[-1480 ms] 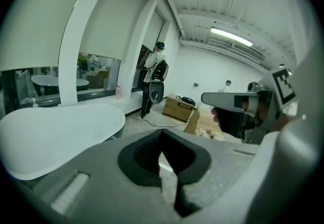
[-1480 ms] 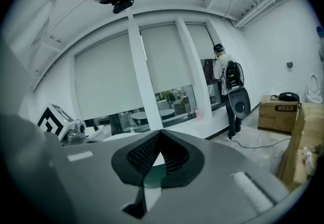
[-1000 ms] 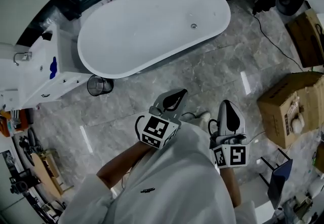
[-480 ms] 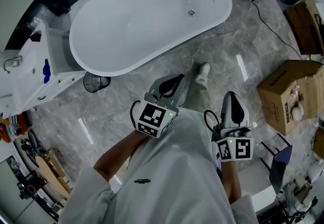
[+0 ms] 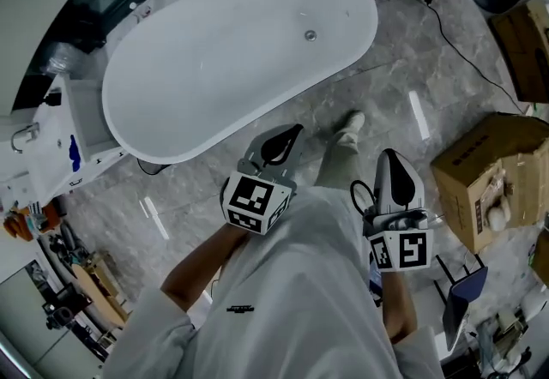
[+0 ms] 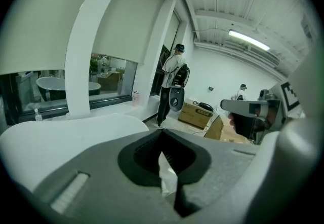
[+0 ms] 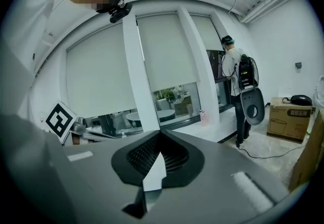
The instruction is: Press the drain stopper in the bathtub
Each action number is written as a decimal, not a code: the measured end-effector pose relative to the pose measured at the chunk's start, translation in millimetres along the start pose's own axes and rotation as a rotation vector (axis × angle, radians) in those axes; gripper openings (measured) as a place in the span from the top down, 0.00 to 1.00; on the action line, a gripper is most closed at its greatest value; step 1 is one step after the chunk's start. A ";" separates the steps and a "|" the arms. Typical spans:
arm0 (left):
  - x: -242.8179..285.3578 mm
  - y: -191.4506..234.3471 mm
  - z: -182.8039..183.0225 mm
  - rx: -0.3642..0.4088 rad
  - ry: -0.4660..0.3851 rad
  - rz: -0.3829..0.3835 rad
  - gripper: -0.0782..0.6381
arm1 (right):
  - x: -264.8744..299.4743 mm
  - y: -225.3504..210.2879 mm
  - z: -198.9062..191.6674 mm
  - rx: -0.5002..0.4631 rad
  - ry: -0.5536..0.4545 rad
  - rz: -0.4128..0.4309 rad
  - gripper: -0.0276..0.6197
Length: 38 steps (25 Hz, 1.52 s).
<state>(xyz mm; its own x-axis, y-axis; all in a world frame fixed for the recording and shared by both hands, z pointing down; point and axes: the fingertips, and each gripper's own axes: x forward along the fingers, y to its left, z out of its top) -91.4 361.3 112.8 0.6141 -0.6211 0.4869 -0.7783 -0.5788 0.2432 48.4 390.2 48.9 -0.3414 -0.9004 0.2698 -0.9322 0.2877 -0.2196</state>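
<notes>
The white oval bathtub fills the upper middle of the head view, and its small round metal drain stopper sits in the floor of its right end. My left gripper is held at waist height over the marble floor, short of the tub's near rim, jaws shut and empty. My right gripper hangs further right beside my leg, also shut on nothing. In the left gripper view the shut left gripper points over the tub's white rim. In the right gripper view the shut right gripper points level across the room.
An open cardboard box stands on the floor at right, with a black cable running behind it. A white cabinet sits at the tub's left end. My shoe is near the tub. A person stands carrying a toilet seat.
I have stepped toward the tub: it now lies closer and further left in the head view, and my foot has come forward. Both grippers stay shut and have kept their pose.
</notes>
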 end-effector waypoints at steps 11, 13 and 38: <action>143.0 -22.4 77.2 -0.049 0.072 0.130 0.88 | 99.5 -143.7 70.0 0.005 0.037 0.175 0.95; 152.1 -11.9 82.8 -0.061 0.075 0.150 0.88 | 115.7 -151.5 74.7 0.002 0.043 0.192 0.95; 347.4 183.0 59.9 -0.204 0.219 0.108 0.88 | 345.2 -151.5 14.2 -0.036 0.199 0.295 0.95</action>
<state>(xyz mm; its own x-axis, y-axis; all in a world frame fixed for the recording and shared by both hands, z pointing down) -12.7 7.9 276.2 0.5011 -0.5321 0.6825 -0.8612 -0.3839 0.3331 73.4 31.1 162.1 -0.6096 -0.6970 0.3775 -0.7927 0.5400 -0.2829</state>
